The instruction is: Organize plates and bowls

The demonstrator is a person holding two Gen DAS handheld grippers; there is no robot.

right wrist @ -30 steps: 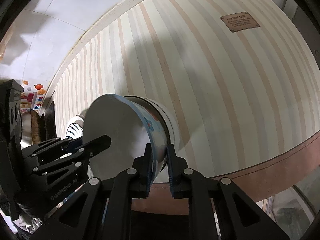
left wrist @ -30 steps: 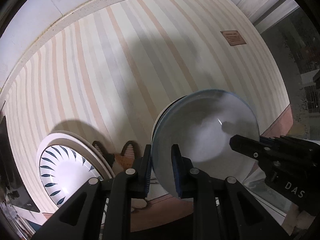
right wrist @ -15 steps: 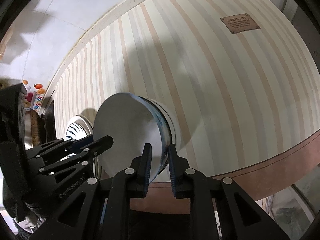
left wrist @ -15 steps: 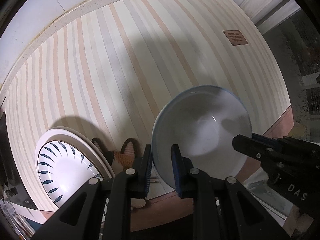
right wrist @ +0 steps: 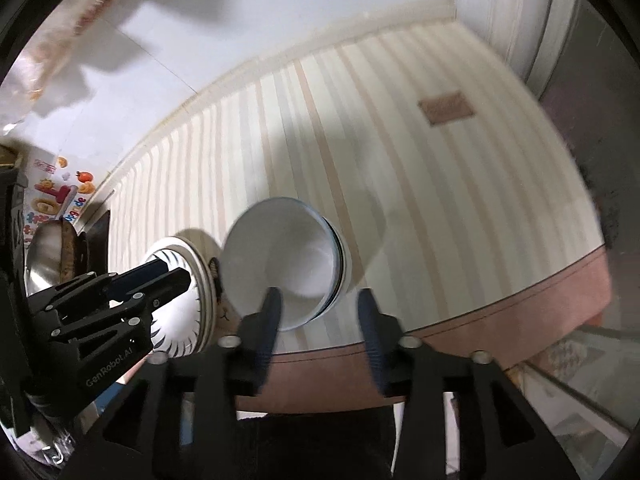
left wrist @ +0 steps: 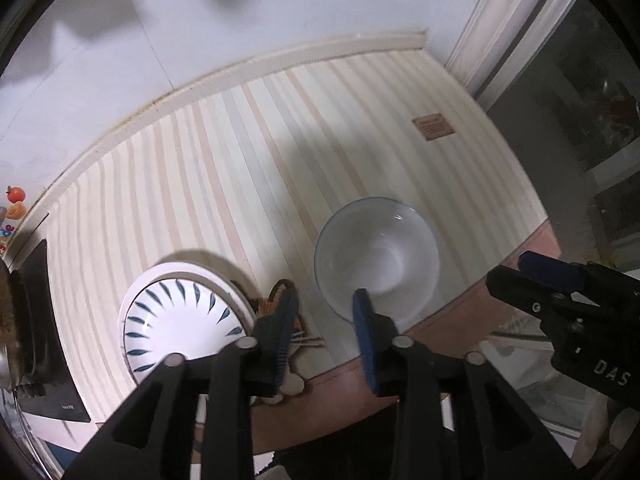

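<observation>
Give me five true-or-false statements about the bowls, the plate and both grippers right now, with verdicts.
1. The left gripper is open. True.
2. The right gripper is clamped on the bowl rim. False: its fingers are spread and hold nothing.
3. The white bowl sits nested in another bowl. True.
4. The patterned plate lies to the right of the bowls. False: it lies to their left.
5. The bowls rest on a striped tablecloth. True.

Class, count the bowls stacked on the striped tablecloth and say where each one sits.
2 visible: the top bowl nests in a lower bowl, right of the plate stack. More may hide inside.
</observation>
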